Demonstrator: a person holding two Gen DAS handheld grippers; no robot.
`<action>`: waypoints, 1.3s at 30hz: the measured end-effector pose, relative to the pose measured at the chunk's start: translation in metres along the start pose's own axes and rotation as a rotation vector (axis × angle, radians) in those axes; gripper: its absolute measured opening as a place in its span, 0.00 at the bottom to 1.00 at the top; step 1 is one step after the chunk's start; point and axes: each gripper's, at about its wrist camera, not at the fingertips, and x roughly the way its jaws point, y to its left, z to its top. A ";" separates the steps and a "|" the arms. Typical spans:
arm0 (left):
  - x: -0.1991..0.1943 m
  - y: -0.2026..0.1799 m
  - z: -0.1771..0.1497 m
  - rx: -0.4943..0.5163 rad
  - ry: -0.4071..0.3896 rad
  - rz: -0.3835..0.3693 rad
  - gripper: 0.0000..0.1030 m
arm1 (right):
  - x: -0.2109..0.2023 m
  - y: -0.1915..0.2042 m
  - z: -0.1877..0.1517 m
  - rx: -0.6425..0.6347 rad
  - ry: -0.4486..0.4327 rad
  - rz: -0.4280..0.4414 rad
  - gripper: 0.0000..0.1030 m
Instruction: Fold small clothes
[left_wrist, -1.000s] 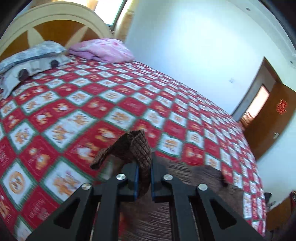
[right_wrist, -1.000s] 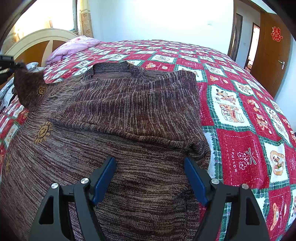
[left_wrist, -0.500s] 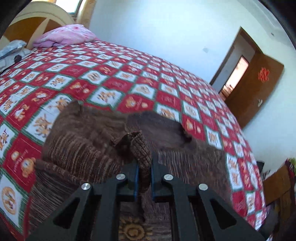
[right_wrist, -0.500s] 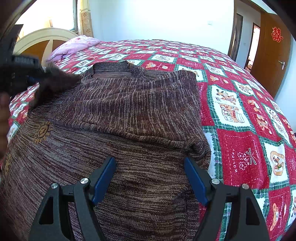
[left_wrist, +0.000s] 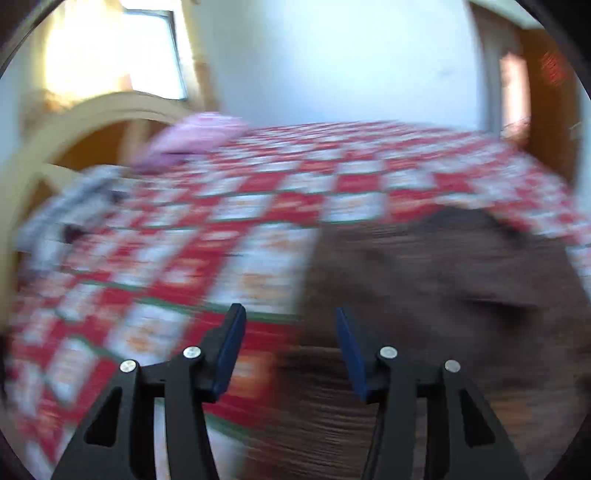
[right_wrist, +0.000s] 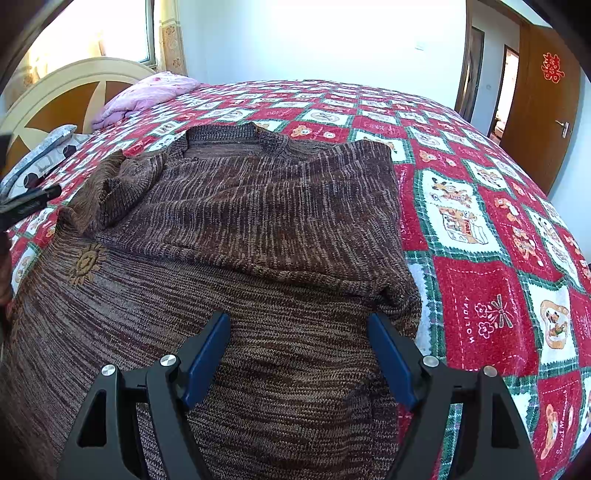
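- Brown knit sweater (right_wrist: 258, 229) flat on red patchwork quilt (right_wrist: 480, 258), collar toward 12 o'clock, right sleeve folded across chest to square up the shape.
- Left sleeve (right_wrist: 110, 184) crumpled at 10 o'clock, dropped there for the matching fold.
- Left gripper (left_wrist: 288, 354): jaws just opened, nothing between; view blurred.
- Right gripper (right_wrist: 299, 354): spread wide over hem at 6 o'clock, pinching nothing, probably waiting for the bottom fold.

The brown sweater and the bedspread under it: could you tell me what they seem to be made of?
The sweater looks like chunky marled knit yarn, matte, with visible ribbed rows; the fibre cannot be told. The bedspread looks like soft printed woven fabric, slightly fuzzy, possibly flannel or fleece.
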 end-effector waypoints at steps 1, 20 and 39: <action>0.013 0.012 0.001 -0.015 0.022 0.050 0.52 | 0.000 0.000 0.000 0.001 -0.002 0.001 0.75; 0.057 0.051 -0.018 -0.208 0.159 -0.222 0.71 | 0.004 0.135 0.120 -0.115 0.031 0.063 0.66; 0.060 0.070 -0.022 -0.325 0.114 -0.361 0.76 | 0.049 0.132 0.150 -0.108 -0.029 -0.112 0.06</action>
